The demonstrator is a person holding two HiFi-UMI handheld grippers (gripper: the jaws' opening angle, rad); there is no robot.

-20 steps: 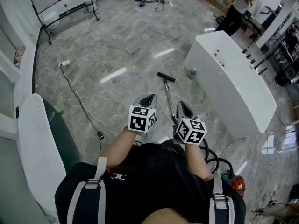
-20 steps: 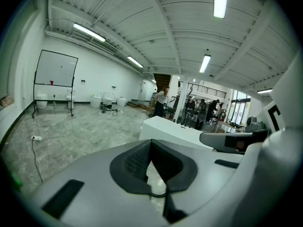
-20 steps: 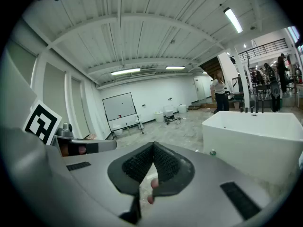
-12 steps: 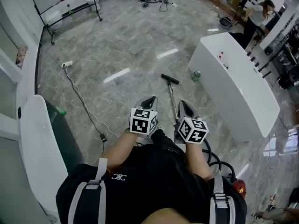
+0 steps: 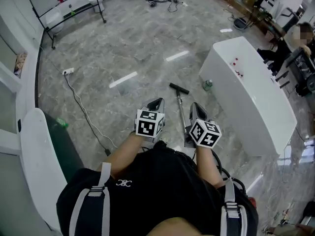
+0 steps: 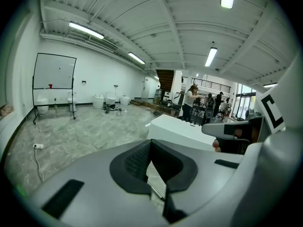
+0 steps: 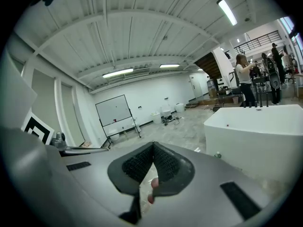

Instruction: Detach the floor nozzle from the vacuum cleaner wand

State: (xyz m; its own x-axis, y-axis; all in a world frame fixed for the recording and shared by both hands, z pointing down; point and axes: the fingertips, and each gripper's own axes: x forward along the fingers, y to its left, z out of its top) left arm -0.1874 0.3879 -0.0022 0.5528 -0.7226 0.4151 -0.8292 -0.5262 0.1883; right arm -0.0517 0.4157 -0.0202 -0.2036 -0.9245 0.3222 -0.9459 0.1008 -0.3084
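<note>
As the wand lies on the floor, a bottle sits nearby.

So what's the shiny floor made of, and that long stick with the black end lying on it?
Floor: looks like polished stone or marble-look tile. It is grey with pale veins and glossy enough to mirror the ceiling lights.
Wand: probably metal, as it is a thin, silvery, shiny tube.
Floor nozzle: likely plastic, as it looks matte black, but it is too small to be sure.
</note>
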